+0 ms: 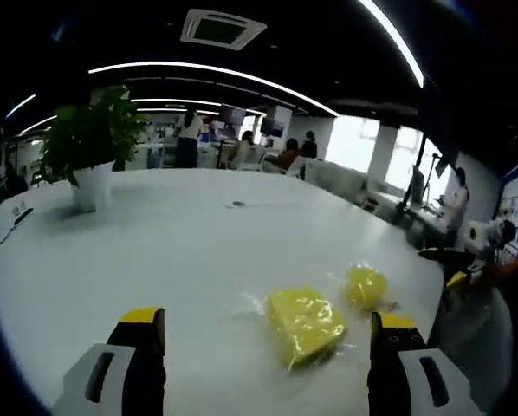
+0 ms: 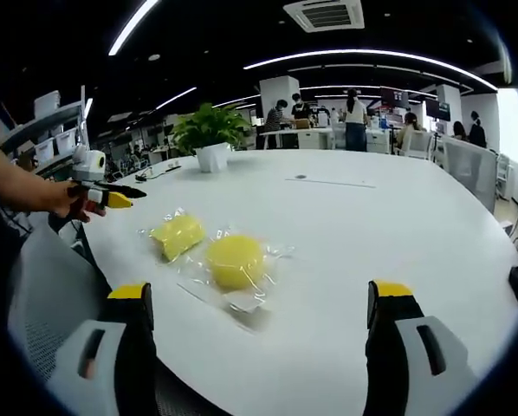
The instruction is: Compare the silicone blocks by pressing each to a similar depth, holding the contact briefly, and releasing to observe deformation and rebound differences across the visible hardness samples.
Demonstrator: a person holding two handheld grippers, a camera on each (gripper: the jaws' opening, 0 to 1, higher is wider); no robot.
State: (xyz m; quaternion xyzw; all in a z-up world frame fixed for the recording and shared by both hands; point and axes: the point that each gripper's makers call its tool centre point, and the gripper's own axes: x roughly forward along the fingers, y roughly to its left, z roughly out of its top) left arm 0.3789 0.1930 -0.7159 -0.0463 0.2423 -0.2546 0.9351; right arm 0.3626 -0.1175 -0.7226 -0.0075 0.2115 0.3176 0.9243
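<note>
Silicone blocks sealed in clear plastic bags lie on the white worktop [image 2: 398, 225], two of them, close together but apart. In the right gripper view the round yellow block [image 2: 235, 260] lies nearer, between the right tool [image 2: 263, 316]'s jaws and ahead of them; the squarish yellow block [image 2: 178, 235] lies just beyond it to the left. Right tool's yellow-tipped jaws stand wide apart, holding nothing and touching neither bag.

In the left gripper view the squarish yellow block [image 1: 305, 324] lies nearest, just ahead of the left tool [image 1: 268, 329] and toward its right jaw, with the round yellow block [image 1: 365, 287] behind it. Left tool's jaws also stand wide and bare — nothing between them.

At the left edge of the right gripper view a hand [image 2: 68, 201] holds the left tool [image 2: 112, 196] out over the worktop's edge, well apart from the bags.

Farther off, a potted plant [image 2: 210, 137] in a white pot stands on the worktop, and people stand among desks in the office beyond.
</note>
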